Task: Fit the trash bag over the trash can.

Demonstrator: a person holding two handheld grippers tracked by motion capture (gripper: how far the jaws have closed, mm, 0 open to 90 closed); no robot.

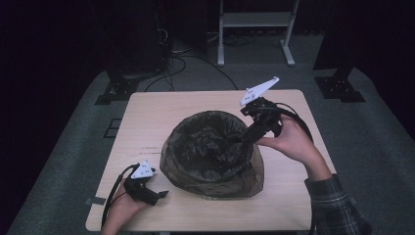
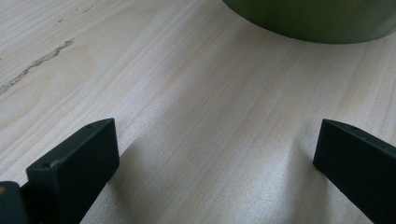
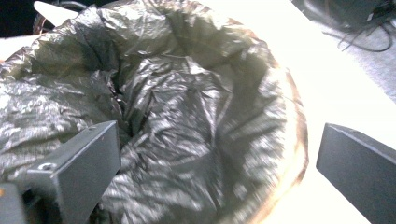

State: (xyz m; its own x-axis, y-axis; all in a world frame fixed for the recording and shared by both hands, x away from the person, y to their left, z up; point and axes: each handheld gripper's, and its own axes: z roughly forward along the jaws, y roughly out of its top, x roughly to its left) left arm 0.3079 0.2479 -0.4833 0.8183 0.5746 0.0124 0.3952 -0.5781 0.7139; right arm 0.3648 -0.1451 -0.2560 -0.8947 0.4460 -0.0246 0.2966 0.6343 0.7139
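A round bin (image 1: pixel 211 161) lined with a crumpled dark plastic bag (image 3: pixel 187 107) stands in the middle of the pale wooden table (image 1: pixel 161 107). My right gripper (image 1: pixel 243 140) hangs over the bin's right rim and points down into the bag. In the right gripper view it (image 3: pixel 217 163) is open, its jaws wide apart with nothing between them. My left gripper (image 1: pixel 164 195) rests low on the table at the front left, just short of the bin. It (image 2: pixel 215 154) is open over bare wood, and the bin's green wall (image 2: pixel 317 18) curves ahead of it.
Grey carpet surrounds the table. A white frame's legs (image 1: pixel 254 29) stand at the back, with black stands at the back left (image 1: pixel 117 83) and the right (image 1: pixel 340 83). Cables (image 1: pixel 195 63) lie on the floor behind the table. Bare wood shows along the table's left and front.
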